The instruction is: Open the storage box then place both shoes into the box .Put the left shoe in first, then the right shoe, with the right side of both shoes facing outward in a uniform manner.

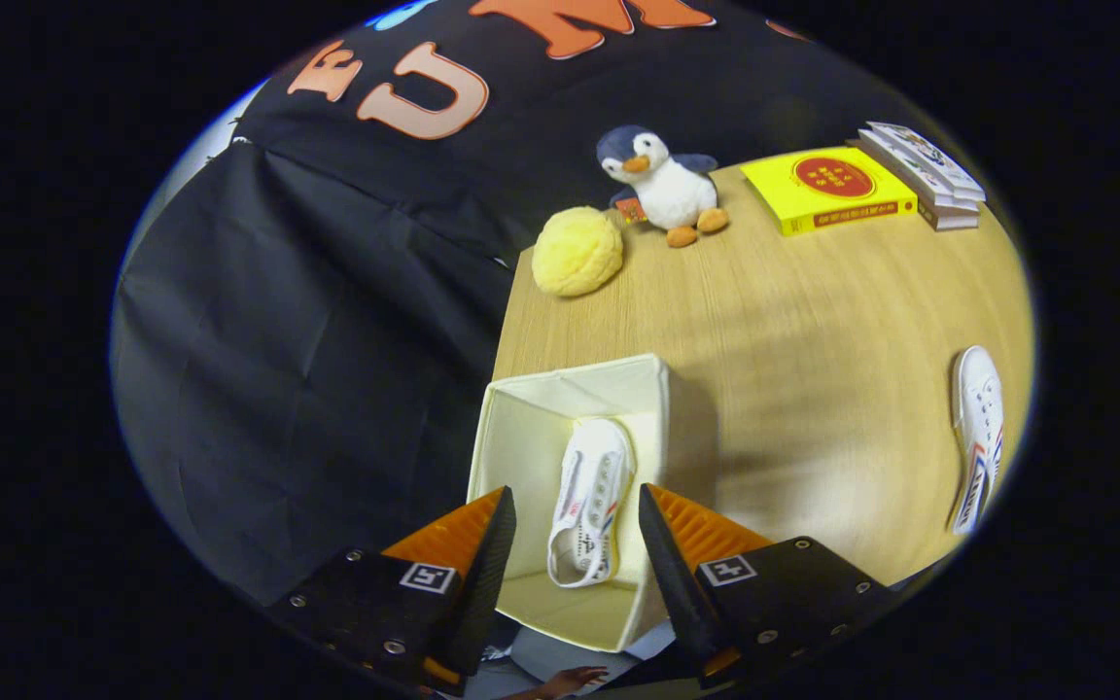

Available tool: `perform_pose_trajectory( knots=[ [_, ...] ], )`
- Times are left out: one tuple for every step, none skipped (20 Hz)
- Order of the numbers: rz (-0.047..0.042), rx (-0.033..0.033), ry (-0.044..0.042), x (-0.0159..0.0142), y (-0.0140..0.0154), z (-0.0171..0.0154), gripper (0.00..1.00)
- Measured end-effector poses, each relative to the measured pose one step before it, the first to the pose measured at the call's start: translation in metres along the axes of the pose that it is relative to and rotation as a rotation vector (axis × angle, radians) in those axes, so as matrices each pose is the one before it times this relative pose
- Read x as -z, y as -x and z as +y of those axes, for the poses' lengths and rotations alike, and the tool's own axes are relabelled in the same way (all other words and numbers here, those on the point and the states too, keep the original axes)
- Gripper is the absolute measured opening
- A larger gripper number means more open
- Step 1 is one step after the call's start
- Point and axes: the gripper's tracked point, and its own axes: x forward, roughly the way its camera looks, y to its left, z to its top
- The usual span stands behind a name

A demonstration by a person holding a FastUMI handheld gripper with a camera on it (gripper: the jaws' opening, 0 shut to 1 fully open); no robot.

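1. Hovering above the storage box [531, 428], the gripper [577, 544] has its two orange-and-black fingers [482, 549] spread wide, with nothing held between them.
2. Storage box: cream fabric, open-topped, standing at the near left corner of the wooden table [793, 369], directly below the fingers.
3. First shoe [591, 501]: white canvas with red and blue side stripes, lying inside the box against its right wall. It seems to rest on its side, opening near, toe far, and shows in the gap between the fingers.
4. Second shoe [976, 437]: matching white canvas with the same stripe, on the table well to the right of the box and of both fingers. Its long axis runs near to far, roughly parallel to the boxed shoe. By judgement, this is the right shoe still to be placed; the next move calls for a long traverse rightward.
5. Far side of the table: yellow round plush [577, 251], penguin toy [662, 185], yellow book [827, 190], stacked books [925, 170].
6. A hand [570, 678] shows below the box's near edge.
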Motion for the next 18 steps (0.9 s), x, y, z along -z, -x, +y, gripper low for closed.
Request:
perform_pose_trajectory(
  knots=[
    [-0.02996,0.01741,0.02465,-0.00339,0.01234,-0.01819,0.81],
    [-0.02330,0.02242,0.01670,-0.00073,0.01097,-0.01855,0.83],
    [-0.01877,0.02530,0.01017,-0.00099,0.00884,-0.02000,0.86],
    [-0.01582,0.02566,0.00700,0.00180,0.00785,-0.02002,0.87],
    [-0.01174,0.03161,0.00080,0.00117,0.00650,-0.02196,0.87],
    [-0.00875,0.03048,-0.00169,0.00280,0.00664,-0.02246,0.88],
    [-0.00545,0.03372,-0.00560,0.00233,0.00487,-0.02299,0.88],
    [-0.00561,0.03070,-0.00776,0.00302,0.00455,-0.02294,0.88],
    [-0.00683,0.03362,-0.00522,0.00190,0.00322,-0.02289,0.88],
    [-0.00514,0.03607,-0.00542,0.00338,0.00234,-0.02497,0.89],
    [-0.00155,0.03501,-0.00588,0.00294,0.00072,-0.02171,0.89],
    [-0.00136,0.03360,-0.00467,0.00352,0.00021,-0.02209,0.89],
    [0.00039,0.03124,-0.00290,0.00372,-0.00059,-0.01948,0.89],
    [0.00111,0.03004,0.00264,0.00399,-0.00182,-0.01884,0.89],
    [0.00147,0.02480,0.00745,0.00448,-0.00266,-0.01639,0.88],
    [0.00660,0.02351,0.01132,0.00562,-0.00301,-0.01444,0.89],
    [0.01258,0.01434,0.01048,0.00698,-0.00412,-0.01099,0.89],
    [0.01592,0.00934,0.00905,0.00713,-0.00585,-0.00792,0.89]
  ],
)
